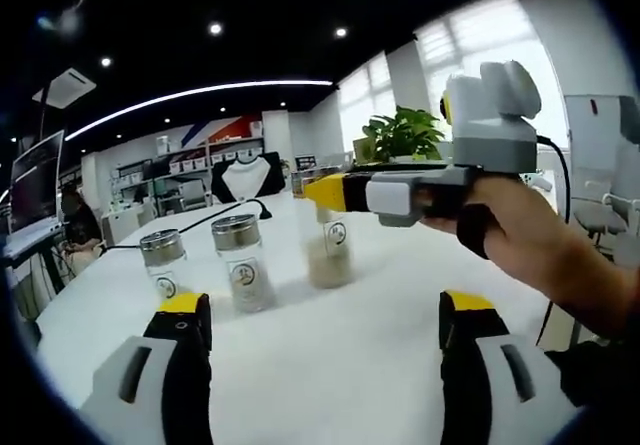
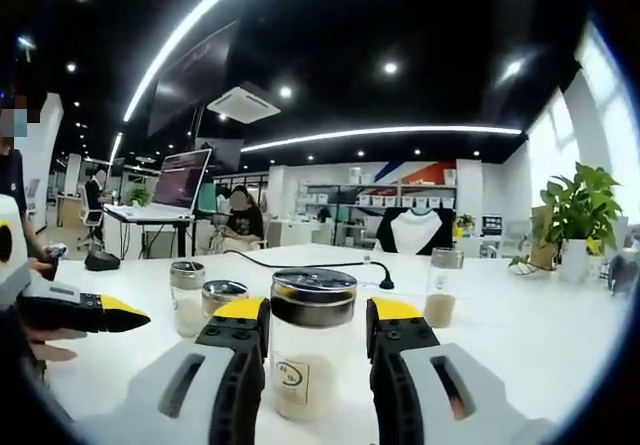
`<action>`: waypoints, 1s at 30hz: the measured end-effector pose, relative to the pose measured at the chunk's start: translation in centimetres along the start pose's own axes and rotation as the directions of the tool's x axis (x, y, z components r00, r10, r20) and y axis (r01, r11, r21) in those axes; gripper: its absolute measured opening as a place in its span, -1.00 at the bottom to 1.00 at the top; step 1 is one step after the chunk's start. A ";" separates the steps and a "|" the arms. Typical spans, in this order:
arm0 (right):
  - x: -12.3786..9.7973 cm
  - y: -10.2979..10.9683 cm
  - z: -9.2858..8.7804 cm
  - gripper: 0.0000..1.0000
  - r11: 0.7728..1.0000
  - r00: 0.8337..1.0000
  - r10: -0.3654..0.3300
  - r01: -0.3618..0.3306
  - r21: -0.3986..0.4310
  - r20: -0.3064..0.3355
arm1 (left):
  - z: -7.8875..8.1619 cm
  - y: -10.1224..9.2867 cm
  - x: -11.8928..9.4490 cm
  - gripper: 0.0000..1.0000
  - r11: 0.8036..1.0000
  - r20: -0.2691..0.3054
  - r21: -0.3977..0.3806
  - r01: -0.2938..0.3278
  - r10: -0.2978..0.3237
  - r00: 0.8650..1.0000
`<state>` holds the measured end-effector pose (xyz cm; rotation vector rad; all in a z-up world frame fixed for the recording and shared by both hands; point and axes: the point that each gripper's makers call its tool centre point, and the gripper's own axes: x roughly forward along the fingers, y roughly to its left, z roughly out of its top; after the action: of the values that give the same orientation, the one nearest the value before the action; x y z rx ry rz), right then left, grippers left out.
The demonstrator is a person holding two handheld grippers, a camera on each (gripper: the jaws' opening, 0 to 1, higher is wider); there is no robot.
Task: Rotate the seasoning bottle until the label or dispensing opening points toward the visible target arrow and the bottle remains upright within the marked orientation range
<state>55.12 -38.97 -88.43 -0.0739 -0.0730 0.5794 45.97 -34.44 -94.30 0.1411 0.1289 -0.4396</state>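
Left gripper view: left gripper (image 1: 325, 315) held low over the white table (image 1: 380, 365), jaws wide apart and holding nothing, apparently waiting in reserve. Ahead, three seasoning bottles upright in a loose row: two with metal lids (image 1: 163, 248) (image 1: 236, 232), and a third (image 1: 328, 250) under the right gripper (image 1: 322, 191), brought in from the side by a hand (image 1: 520, 230). No target arrow made out on the table.

Right gripper view: right gripper (image 2: 316, 317) flanking the nearest bottle (image 2: 310, 355), label facing the camera; jaws close beside the glass, probably clamped on it for turning, though contact hard to confirm. More bottles behind (image 2: 187, 300) (image 2: 443, 287). Left gripper's yellow tip (image 2: 120, 315) at the left.
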 end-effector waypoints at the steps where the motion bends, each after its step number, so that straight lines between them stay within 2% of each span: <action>1: -0.2 -0.1 0.0 -0.26 1.000 1.000 0.002 -0.002 0.003 0.000 | 0.1 -0.1 0.1 0.99 1.000 0.001 0.001 0.002 -0.002 1.000; 7: -1.1 -0.2 -0.3 -0.08 0.999 1.000 0.003 -0.003 0.043 -0.015 | 0.4 -2.0 0.5 0.99 0.999 0.002 0.016 0.037 -0.037 0.999; 10: -1.6 -0.2 -0.3 -0.07 0.998 1.000 0.014 -0.013 0.062 -0.015 | 0.3 -2.7 0.6 0.99 0.998 -0.004 0.021 0.051 -0.051 0.999; 17: -2.7 -0.6 -0.1 0.02 0.996 1.000 0.020 -0.018 0.083 -0.024 | 1.5 -3.8 0.6 0.99 0.996 0.046 0.006 0.086 -0.086 0.995; 22: -3.8 -0.3 -0.1 0.20 0.995 0.997 0.049 -0.044 0.084 -0.058 | 2.0 -4.3 0.8 0.99 0.994 0.063 -0.009 0.106 -0.105 0.992; 25: -4.7 -0.9 0.2 0.26 0.997 0.998 0.035 -0.030 0.072 -0.059 | 2.6 -5.0 0.7 0.99 0.992 0.089 -0.024 0.126 -0.123 0.988; 30: -6.2 -1.7 0.7 0.30 0.997 0.998 0.026 -0.022 0.074 -0.055 | 2.7 -6.1 0.9 0.99 0.990 0.088 0.003 0.138 -0.138 0.987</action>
<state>50.81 -43.74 -87.85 -0.0193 0.0038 0.6033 44.39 -40.68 -92.40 0.1099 0.0526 -0.5830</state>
